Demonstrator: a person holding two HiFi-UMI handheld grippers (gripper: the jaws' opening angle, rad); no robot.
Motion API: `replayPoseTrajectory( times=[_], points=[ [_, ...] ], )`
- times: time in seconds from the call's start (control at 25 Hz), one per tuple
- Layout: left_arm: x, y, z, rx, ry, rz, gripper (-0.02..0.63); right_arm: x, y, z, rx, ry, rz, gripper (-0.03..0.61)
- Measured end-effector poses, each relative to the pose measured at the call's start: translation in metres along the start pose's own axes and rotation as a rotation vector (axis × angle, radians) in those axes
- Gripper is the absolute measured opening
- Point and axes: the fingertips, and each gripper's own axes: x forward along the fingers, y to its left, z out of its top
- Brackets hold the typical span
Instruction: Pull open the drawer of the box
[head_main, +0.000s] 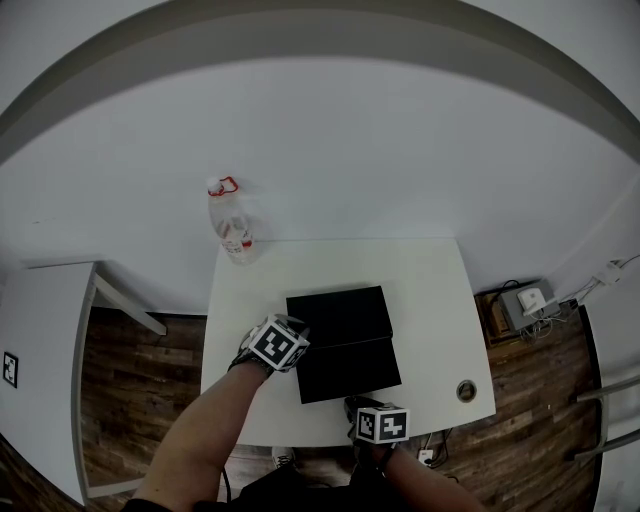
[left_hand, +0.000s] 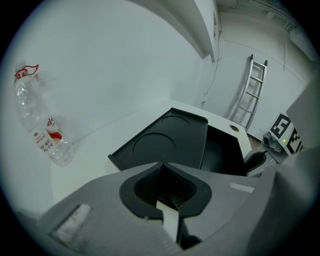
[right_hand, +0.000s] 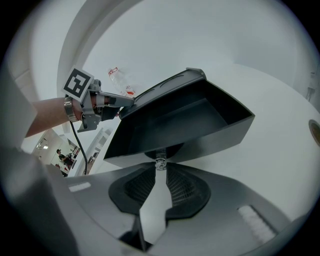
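The drawer (right_hand: 180, 120) of the black box (head_main: 338, 312) stands well out of its housing, drawn toward the near edge of the white surface (head_main: 430, 290), its empty inside open to view. The right hand-held gripper (right_hand: 160, 167) has its jaws pinched shut on the small clear knob (right_hand: 160, 163) at the middle of the drawer's front. At the box's left corner, the left hand-held gripper (left_hand: 161, 167) has its jaws together with nothing between them, its tip against the box's edge, apparently steadying it. The pulling step looks well along, if not nearly done. Any further move would call for a straight draw toward the person, with the grip on the knob kept firm and the box braced so that it does not slide. A clear plastic bottle (head_main: 232, 225) lies at the surface's far left corner, well apart from the work.
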Motion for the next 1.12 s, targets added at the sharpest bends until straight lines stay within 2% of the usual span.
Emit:
replayPoseTrajectory(
  times=[0.36, 0.52, 0.56, 0.72, 1.12],
  points=[
    [0.003, -0.001, -0.001, -0.003, 0.001, -0.012, 0.005, -0.001, 0.004, -0.002, 0.009, 0.002, 0.010, 0.071],
    [0.001, -0.004, 0.001, -0.001, 0.005, -0.005, 0.005, -0.002, 0.005, -0.005, -0.072, 0.003, -0.028, 0.071],
    [0.000, -0.003, 0.001, -0.003, 0.002, -0.003, 0.005, -0.002, 0.004, -0.004, -0.069, 0.006, -0.027, 0.071],
    [0.000, -0.002, 0.000, -0.003, -0.004, 0.002, 0.005, -0.001, 0.002, -0.004, 0.056, 0.012, 0.034, 0.072],
    [0.003, -0.006, 0.001, -0.004, 0.004, -0.005, 0.004, 0.001, 0.015, -0.016, 0.038, 0.007, -0.006, 0.072]
  ],
)
